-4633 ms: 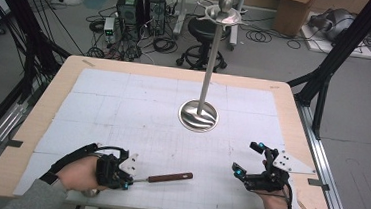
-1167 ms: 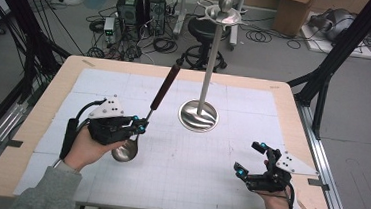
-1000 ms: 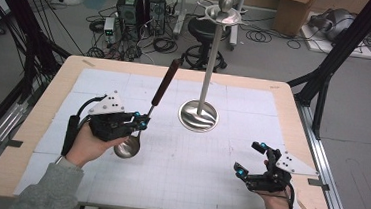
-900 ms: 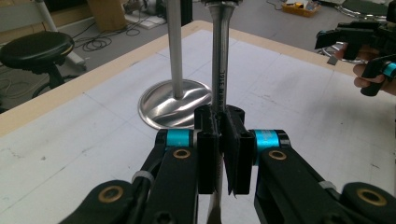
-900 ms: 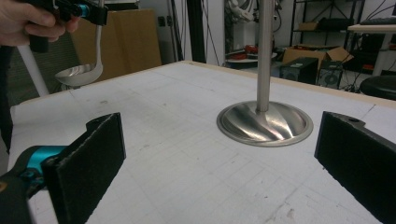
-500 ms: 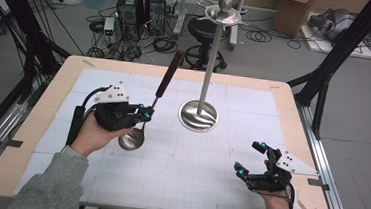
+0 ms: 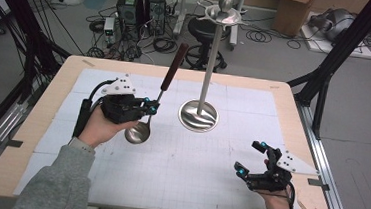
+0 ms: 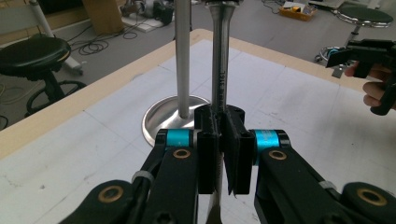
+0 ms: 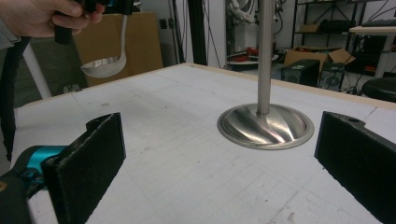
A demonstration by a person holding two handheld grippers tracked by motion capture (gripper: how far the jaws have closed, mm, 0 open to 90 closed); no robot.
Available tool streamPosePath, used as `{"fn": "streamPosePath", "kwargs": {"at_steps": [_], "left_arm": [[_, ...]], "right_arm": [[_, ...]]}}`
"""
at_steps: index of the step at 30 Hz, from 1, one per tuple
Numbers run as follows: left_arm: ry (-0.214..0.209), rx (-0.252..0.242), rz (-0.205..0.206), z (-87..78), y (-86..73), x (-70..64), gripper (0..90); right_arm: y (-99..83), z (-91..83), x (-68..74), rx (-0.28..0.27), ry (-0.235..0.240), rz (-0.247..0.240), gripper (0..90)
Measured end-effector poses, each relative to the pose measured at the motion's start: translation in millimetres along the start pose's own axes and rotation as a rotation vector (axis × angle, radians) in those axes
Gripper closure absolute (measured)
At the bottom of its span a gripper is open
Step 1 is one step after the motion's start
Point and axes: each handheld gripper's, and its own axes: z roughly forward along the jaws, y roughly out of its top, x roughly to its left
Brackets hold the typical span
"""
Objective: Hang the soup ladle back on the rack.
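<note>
Steel ladle (image 7: 138, 131) with a dark handle hangs clamped in the left gripper (image 7: 149, 106) beside the polished round-based stand (image 7: 199, 115), while the right gripper (image 7: 252, 159) gapes empty.

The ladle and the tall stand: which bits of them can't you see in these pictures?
- Ladle: in the left gripper view, its bowl is hidden below the left gripper, and its handle end is cut off by the top edge.
- Stand: in both gripper views, its top is cut off by the top edge.

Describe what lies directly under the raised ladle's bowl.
Under the ladle, held off the surface by the left gripper, lies only the gridded table mat. The patch straight beneath the bowl is covered in the high view.
</note>
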Motion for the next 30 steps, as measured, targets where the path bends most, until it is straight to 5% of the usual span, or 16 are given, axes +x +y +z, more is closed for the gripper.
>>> {"fn": "streamPosePath", "kwargs": {"at_steps": [30], "left_arm": [[-0.003,-0.047,-0.003,11.1,34.4,17.1,84.2]], "right_arm": [[-0.4,-4.6,-0.3,0.001,0.003,0.001,0.7]]}}
